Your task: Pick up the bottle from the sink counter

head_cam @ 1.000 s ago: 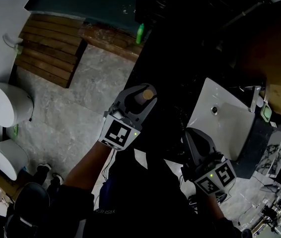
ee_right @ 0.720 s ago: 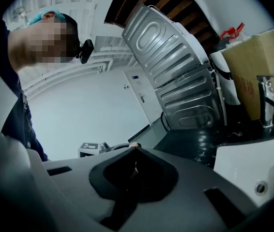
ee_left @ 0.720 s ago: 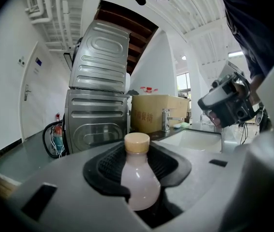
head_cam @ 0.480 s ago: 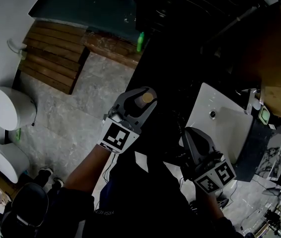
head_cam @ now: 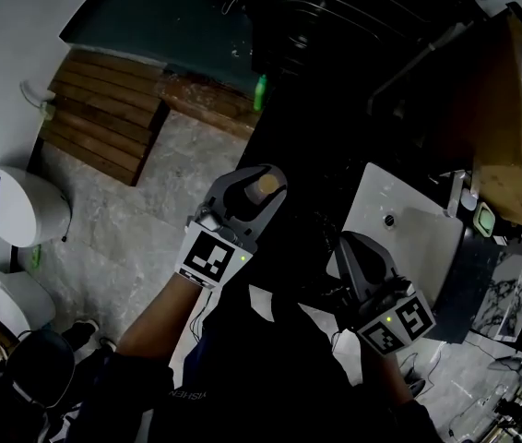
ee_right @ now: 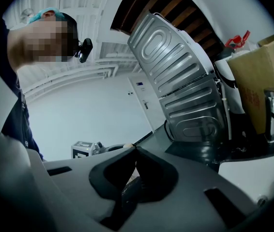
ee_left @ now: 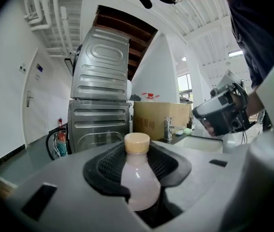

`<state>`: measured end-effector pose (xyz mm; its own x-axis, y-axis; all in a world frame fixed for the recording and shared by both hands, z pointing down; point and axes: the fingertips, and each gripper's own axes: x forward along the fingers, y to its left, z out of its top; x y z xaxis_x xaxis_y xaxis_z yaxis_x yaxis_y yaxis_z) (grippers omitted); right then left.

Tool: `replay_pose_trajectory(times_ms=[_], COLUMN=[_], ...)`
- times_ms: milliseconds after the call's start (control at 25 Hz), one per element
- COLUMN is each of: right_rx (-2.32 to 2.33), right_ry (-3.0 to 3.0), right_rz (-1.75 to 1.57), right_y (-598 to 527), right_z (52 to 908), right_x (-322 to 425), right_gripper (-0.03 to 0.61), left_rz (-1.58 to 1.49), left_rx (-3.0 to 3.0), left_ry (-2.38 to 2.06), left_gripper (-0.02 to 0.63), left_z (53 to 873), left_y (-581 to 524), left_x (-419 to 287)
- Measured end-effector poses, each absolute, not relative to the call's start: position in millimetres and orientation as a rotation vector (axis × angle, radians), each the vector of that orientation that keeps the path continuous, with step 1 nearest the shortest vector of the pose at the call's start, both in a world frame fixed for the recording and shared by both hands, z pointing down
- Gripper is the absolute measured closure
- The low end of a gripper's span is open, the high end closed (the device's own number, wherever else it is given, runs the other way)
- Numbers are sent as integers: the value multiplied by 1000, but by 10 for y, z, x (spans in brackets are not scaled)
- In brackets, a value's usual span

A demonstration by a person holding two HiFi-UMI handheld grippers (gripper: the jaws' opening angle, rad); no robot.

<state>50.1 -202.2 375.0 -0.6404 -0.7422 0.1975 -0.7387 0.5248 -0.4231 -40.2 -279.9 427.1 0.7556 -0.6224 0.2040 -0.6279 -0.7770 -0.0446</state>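
The left gripper point(head_cam: 259, 186) is clamping its fingers point(ee_left: 103, 167) on a bottle point(ee_left: 138, 178) and pointing nearly level, with the left forearm point(head_cam: 155, 321) reaching forward behind it. The right gripper point(head_cam: 351, 247) is hanging alongside, well apart from the left one. Its fingers point(ee_right: 151, 170) are pressing together at the tips, holding nothing.
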Motion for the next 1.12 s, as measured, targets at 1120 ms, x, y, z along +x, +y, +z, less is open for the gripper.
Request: replay_pose_trajectory(times_ms=[1120], right_rx=[-1225], right_ry=[2748], right_rz=[-530], right_y=[-2047], right_z=[3074], right_x=[410], right_gripper=[555], left_rz=[296], left_rx=[2936], left_ry=[-1005], left_gripper=[472], left_z=[3473], left_y=[-2408], left_x=[-383])
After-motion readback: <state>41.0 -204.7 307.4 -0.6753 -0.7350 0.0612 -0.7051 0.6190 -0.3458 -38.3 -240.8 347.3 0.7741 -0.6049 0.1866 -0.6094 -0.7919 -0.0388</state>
